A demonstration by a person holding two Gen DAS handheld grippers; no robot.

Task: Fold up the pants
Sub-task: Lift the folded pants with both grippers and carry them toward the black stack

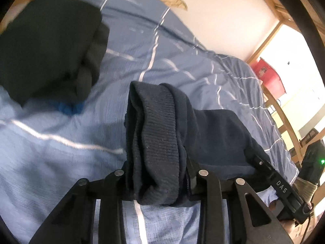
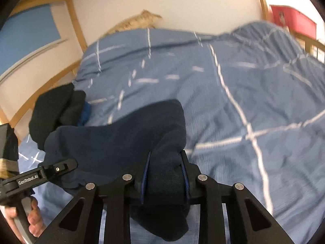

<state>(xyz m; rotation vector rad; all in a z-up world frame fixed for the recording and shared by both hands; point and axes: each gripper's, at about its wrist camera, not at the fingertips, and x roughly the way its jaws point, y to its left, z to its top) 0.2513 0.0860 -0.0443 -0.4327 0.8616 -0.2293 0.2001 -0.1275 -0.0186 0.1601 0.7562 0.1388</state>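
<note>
The dark navy pants (image 1: 158,142) are folded into a thick bundle and held above the bed between both grippers. My left gripper (image 1: 158,172) is shut on the ribbed waistband end. The bundle stretches right to my right gripper (image 1: 262,162), seen from the side. In the right wrist view my right gripper (image 2: 165,172) is shut on the other end of the pants (image 2: 121,138), and my left gripper (image 2: 61,168) shows at the lower left, its handle held by a hand.
A blue checked duvet (image 1: 182,57) covers the bed. A stack of folded black clothes (image 1: 46,46) over something blue lies at the left, and shows in the right wrist view (image 2: 54,109). Wooden bed frame (image 2: 75,20), white wall and red box (image 1: 268,73) surround it.
</note>
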